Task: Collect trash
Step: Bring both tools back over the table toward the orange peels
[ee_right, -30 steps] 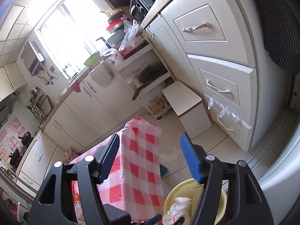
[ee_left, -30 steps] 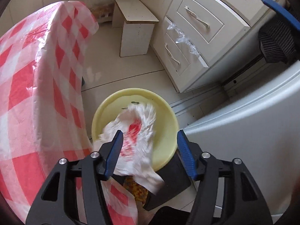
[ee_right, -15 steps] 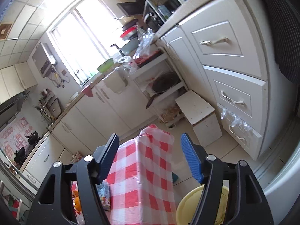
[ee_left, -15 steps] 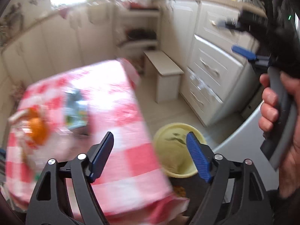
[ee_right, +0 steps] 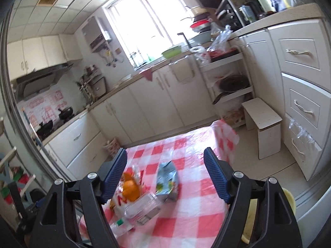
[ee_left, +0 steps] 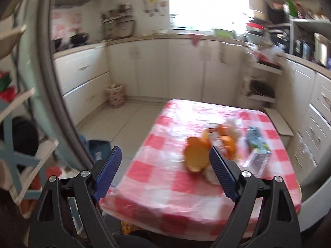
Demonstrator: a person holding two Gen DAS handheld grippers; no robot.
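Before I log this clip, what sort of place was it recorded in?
A home kitchen, most likely. Cream base cabinets run under a worktop below a bright window, bowls and pans sit stacked on the counter, and a small table with a red-checked cloth holds trash such as orange peel.

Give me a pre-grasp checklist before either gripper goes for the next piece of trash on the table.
1. Left gripper empty, jaws opening: ok.
2. Right gripper empty, jaws opening: ok.
3. Trash left on the checked tablecloth: ok; orange peel, blue-green carton, clear plastic box.
4. Yellow bin in reach: cannot tell, only its rim shows.
5. Left view sharp enough to aim: not ok, blurred.
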